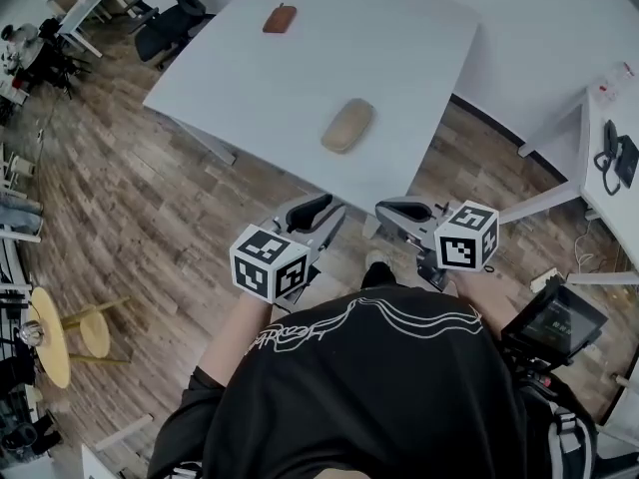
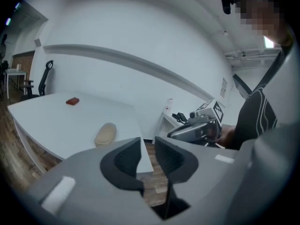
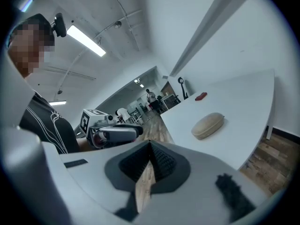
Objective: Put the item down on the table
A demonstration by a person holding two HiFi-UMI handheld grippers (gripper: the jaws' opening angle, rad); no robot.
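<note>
A tan oval case (image 1: 347,126) lies on the white table (image 1: 250,78) near its front edge; it also shows in the left gripper view as the tan case (image 2: 105,133) and in the right gripper view (image 3: 208,125). A small red-brown item (image 1: 280,18) rests at the table's far side. Both grippers hang short of the table, close to the person's body. My left gripper (image 1: 310,211) (image 2: 146,146) has a narrow gap between its pads with nothing in it. My right gripper (image 1: 399,211) (image 3: 150,156) is shut, tips touching, empty.
A black office chair (image 1: 170,18) stands behind the table's far left corner. A white side desk (image 1: 611,158) with a black phone is at the right. Yellow stools (image 1: 50,337) stand on the wood floor at the lower left.
</note>
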